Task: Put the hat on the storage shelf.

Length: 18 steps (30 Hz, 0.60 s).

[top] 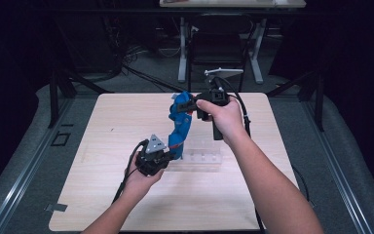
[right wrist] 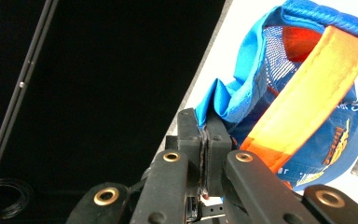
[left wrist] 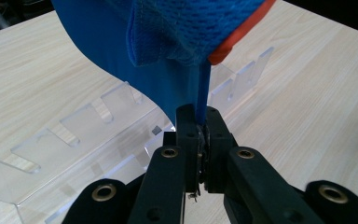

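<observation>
Holding a blue cap [top: 179, 127] between your two tools, you have it lifted above the middle of the pale wood-grain worktop [top: 102, 161]. Just under and beside the cap lies a clear acrylic rack [top: 197, 160] with a row of upright slotted tabs; in the left gripper view it runs close behind the left tool's jaws, its tabs rising right beside the hanging cloth, so it is the nearest thing in the way. Beyond the far edge of the worktop stand a dark chair [top: 217, 48] and the white legs of another table [top: 182, 51], with cables on the floor.

Your left hand [top: 141, 176] comes in low, with the left tool [top: 168, 151] angled up and towards the rack, its jaws pressed together on a thin blue edge at the cap's bottom. Your right hand [top: 226, 119] reaches further forward and higher, with the right tool [top: 187, 105] pointing leftwards, its jaws also pinched tight on a fold of blue fabric at the cap's upper part. The cap hangs stretched between the two grips.

Part of the cap is open blue mesh [left wrist: 186, 28], the rest smooth blue cloth. You can see an orange trim [left wrist: 242, 30] along its edge, a broad orange-yellow band [right wrist: 307, 88], stitched seams and printed yellow lettering.
</observation>
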Available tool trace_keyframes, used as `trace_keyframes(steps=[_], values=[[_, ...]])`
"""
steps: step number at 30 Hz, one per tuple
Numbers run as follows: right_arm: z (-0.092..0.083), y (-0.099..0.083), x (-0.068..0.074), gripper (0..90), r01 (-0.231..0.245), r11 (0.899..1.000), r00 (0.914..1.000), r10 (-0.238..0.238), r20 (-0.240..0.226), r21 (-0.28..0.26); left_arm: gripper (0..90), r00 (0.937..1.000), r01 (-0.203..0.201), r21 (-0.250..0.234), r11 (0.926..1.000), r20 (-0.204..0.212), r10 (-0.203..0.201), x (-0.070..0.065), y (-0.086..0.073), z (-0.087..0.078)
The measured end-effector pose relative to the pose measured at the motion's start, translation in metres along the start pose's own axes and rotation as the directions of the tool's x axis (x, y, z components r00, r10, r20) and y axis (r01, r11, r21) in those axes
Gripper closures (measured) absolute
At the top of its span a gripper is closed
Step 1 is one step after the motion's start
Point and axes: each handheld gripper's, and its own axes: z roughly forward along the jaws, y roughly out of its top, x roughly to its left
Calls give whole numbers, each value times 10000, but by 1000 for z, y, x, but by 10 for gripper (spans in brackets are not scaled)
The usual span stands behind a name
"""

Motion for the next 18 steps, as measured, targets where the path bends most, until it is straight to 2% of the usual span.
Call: trace_keyframes(steps=[8,18], values=[[6,-2,-7,885,-91,9999,9998,89,157,118,883,9998,187,31,9998,-106,-187,-1,-8,7],[10,-4,-13,884,-169,9996,9995,164,264,223,883,9997,207,77,9998,-149,-206,-1,-15,12]])
